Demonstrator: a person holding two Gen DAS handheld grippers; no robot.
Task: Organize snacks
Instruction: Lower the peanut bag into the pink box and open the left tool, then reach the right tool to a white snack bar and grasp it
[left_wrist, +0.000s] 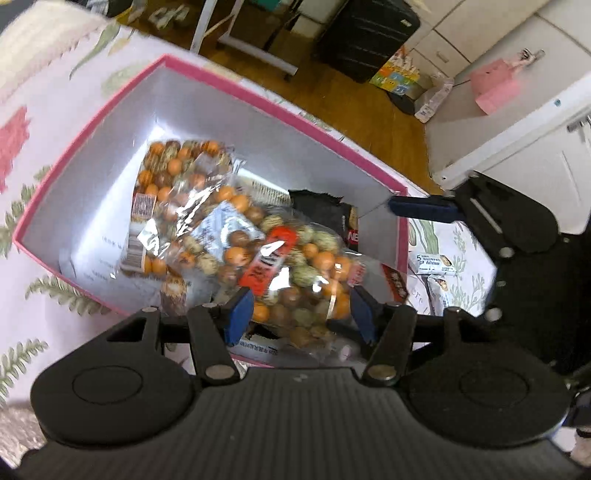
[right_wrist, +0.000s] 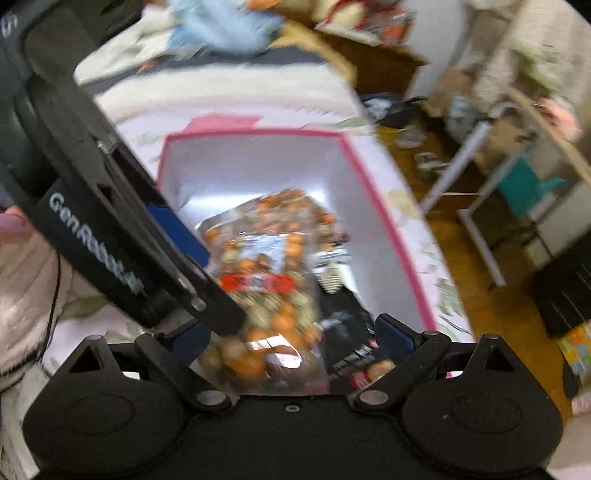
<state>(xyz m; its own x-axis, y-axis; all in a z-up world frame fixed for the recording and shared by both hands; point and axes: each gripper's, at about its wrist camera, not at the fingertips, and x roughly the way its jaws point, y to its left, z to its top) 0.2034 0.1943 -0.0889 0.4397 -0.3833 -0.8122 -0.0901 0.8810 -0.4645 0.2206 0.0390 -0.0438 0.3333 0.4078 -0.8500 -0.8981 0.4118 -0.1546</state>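
Observation:
A pink-rimmed white box (left_wrist: 207, 74) sits on a floral cloth. Inside lie two clear bags of orange and brown round snacks: one deep in the box (left_wrist: 173, 188), one near the front (left_wrist: 291, 273). A black snack packet (left_wrist: 325, 210) lies beside them. My left gripper (left_wrist: 299, 314) is open, its blue pads on either side of the near bag's end. My right gripper (right_wrist: 291, 339) is open above the near bag (right_wrist: 266, 302) and black packet (right_wrist: 347, 325); it also shows in the left wrist view (left_wrist: 424, 208) at the box's right wall.
Small white snack packets (left_wrist: 434, 264) lie on the cloth right of the box. Beyond the table edge are a wooden floor, a black suitcase (left_wrist: 365, 33) and white cabinets (left_wrist: 517, 122). The left gripper's arm (right_wrist: 110, 221) crosses the right wrist view.

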